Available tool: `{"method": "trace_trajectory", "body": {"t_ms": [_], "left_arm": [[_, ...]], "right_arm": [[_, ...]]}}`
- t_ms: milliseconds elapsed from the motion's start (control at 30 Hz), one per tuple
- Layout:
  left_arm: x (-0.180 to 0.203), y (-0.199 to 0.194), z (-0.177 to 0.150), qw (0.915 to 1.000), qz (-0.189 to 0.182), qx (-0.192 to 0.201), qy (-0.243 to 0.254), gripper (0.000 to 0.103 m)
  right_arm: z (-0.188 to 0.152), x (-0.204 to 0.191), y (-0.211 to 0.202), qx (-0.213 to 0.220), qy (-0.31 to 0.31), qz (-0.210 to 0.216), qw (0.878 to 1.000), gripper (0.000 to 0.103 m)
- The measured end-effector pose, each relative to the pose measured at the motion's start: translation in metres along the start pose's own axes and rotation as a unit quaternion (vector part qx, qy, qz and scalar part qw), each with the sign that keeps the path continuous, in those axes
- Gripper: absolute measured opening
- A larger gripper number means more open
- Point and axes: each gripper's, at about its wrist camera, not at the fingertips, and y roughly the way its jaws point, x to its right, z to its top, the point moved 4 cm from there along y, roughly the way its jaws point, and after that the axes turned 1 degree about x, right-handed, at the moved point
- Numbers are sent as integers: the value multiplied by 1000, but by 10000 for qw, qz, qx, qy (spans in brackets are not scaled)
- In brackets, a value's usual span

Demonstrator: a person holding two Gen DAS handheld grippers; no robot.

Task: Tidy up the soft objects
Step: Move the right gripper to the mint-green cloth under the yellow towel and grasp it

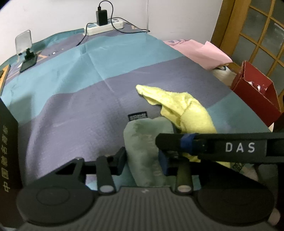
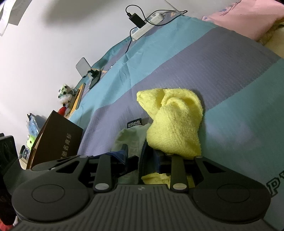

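A bed sheet in teal and grey-purple bands covers the bed. At the far edge by the white wall, a black charger sits plugged into a white power strip. A small mirror on a black stand stands to the left. A red box sits at the right, beside a pink pillow; a dark brown box with printed characters stands at the left.

Left wrist view: close above the bedspread, angled down toward the wall-side edge. Right wrist view: similarly close, rolled sideways. Both share the yellow towel, green cloth and power strip.
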Motion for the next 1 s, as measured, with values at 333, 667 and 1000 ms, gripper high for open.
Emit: {"method": "trace_trajectory", "body": {"t_ms": [333, 667, 1000], "left_arm": [[-5, -2, 2, 9998, -94, -66, -148, 19], [-11, -6, -3, 9998, -83, -86, -187, 18], [-20, -17, -14, 9995, -91, -115, -278, 14]], "right_arm": [[2, -2, 5, 95, -199, 57, 9997, 11], [2, -7, 8, -41, -167, 21, 9999, 8], [-7, -22, 10, -195, -212, 267, 9992, 8]]}}
